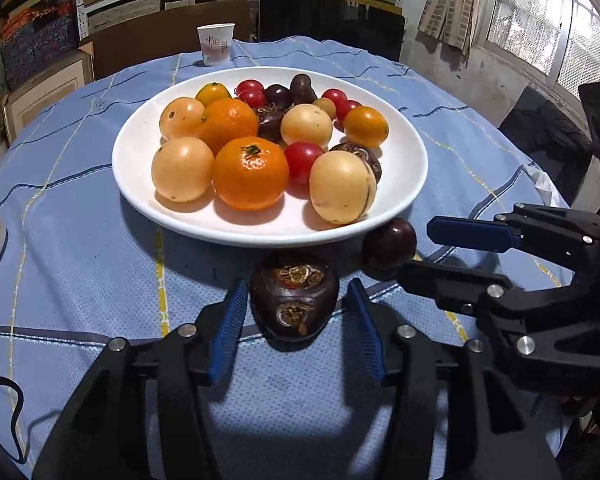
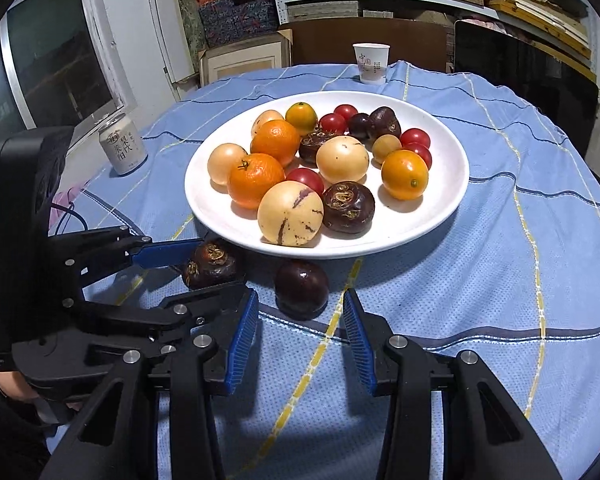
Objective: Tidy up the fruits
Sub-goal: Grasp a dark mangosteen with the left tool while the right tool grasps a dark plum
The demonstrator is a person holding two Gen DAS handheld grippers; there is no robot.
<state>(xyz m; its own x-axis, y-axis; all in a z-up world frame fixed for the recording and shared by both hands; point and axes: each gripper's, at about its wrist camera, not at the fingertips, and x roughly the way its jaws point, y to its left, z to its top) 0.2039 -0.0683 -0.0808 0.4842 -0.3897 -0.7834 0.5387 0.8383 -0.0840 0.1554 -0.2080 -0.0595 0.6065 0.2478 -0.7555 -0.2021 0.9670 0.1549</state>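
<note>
A dark brown water chestnut (image 1: 294, 300) (image 2: 210, 264) lies on the blue cloth in front of the white plate (image 1: 404, 168) (image 2: 448, 184). My left gripper (image 1: 298, 284) (image 2: 224, 265) straddles it, its blue pads standing just off either side, so it is open. To the right, a round dark purple fruit (image 1: 388, 244) (image 2: 302, 288) sits by the plate's rim. My right gripper (image 2: 301, 294) (image 1: 415, 250) is open, its fingertips level with this fruit and clear of it on both sides. The plate holds tangerines (image 1: 250, 172), pale yellow fruits, cherry tomatoes and more dark fruits.
A paper cup (image 1: 216, 44) (image 2: 372, 62) stands at the table's far edge. A drinks can (image 2: 122, 146) stands on the left side of the table. A black cable (image 1: 4, 400) lies at the near left. Shelves with boxes and a dark chair back stand behind.
</note>
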